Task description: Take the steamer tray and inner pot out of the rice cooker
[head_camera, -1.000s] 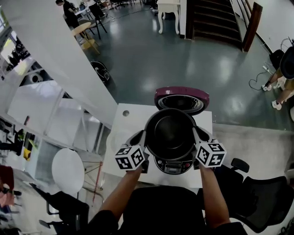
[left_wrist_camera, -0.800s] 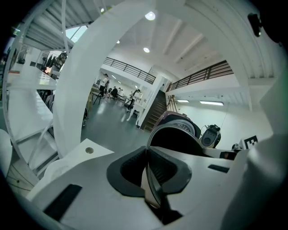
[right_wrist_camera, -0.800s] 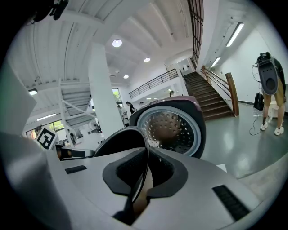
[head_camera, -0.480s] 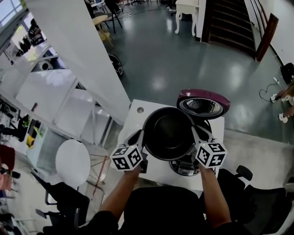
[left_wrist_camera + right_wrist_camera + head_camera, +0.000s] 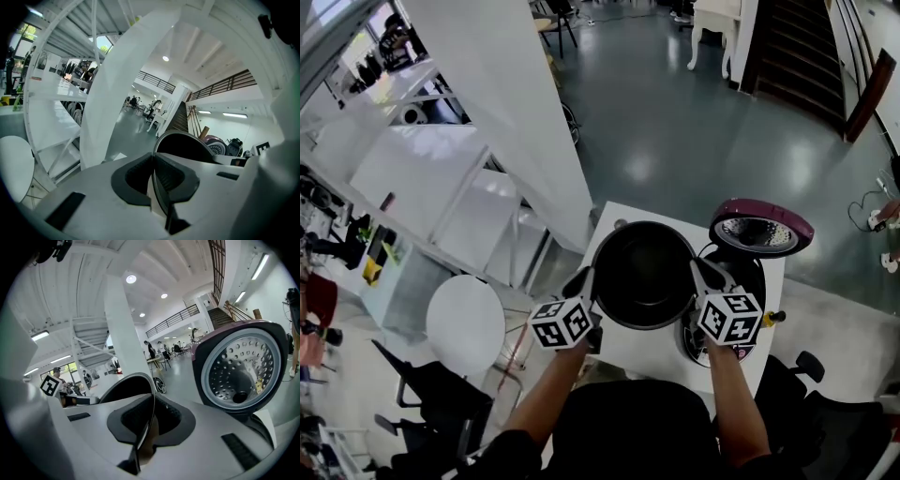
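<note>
I have the pot (image 5: 644,272) pinched from both sides. The left gripper (image 5: 588,282) is clamped on its left rim and the right gripper (image 5: 701,277) on its right rim, the two marker cubes facing up at me in the head view.

In the left gripper view the thin rim runs straight up between the pads of the left gripper (image 5: 153,177), which are closed tight on it, and the dark hollow of the pot (image 5: 185,147) opens just beyond. The right gripper view shows the same thing mirrored: the right gripper (image 5: 147,422) has its jaws pressed onto the rim edge, with the pot (image 5: 125,388) off to the left.

The pot is out of the cooker (image 5: 759,277) – held roughly level over the white table (image 5: 649,351), just left of the cooker's open well. It looks empty, black inside. The cooker stands at the table's right end with its purple lid (image 5: 761,228) tipped up and back. That lid (image 5: 239,369) fills the right of the right gripper view, perforated inner plate facing the camera.
</note>
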A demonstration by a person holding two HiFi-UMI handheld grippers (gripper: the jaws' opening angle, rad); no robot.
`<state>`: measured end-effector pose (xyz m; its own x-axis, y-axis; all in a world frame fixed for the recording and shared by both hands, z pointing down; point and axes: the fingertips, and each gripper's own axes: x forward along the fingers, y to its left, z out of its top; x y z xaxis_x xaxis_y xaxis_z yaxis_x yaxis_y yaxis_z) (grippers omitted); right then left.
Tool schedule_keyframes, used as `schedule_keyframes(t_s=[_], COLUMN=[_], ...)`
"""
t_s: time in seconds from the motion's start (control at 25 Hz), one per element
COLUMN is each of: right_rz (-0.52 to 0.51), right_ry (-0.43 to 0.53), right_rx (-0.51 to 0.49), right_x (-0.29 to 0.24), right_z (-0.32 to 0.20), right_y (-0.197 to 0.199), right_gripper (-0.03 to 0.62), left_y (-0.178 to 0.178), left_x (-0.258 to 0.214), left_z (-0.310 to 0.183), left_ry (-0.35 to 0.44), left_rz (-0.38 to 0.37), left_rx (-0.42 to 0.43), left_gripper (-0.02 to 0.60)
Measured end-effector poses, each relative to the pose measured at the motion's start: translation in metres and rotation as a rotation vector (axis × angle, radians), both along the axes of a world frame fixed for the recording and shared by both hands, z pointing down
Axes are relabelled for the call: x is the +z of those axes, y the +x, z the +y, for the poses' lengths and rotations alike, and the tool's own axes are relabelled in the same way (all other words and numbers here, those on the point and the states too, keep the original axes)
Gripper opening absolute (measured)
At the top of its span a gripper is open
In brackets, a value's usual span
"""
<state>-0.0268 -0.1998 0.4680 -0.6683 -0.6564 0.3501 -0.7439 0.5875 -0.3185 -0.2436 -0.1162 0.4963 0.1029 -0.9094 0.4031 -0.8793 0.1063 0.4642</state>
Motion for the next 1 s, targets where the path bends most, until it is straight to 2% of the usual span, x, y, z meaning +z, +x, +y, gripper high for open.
schedule_keyframes(t_s=[0.48, 1.0], right_rz=[0.042, 0.106], right_ry=[-0.06, -0.159], right_rx=[-0.03, 0.042], right_x=[0.035, 0.1], right_z=[0.009, 0.028], right_y=[-0.105, -0.148], right_gripper=[0.017, 0.017], left_y=[-0.103, -0.149], left_x=[0.031, 0.103], left_z=[0.019, 0.025], left_ry=[-0.051, -0.17], left_rz=[0.026, 0.069], left_rx=[-0.033, 0.041], left_gripper=[0.018, 0.018])
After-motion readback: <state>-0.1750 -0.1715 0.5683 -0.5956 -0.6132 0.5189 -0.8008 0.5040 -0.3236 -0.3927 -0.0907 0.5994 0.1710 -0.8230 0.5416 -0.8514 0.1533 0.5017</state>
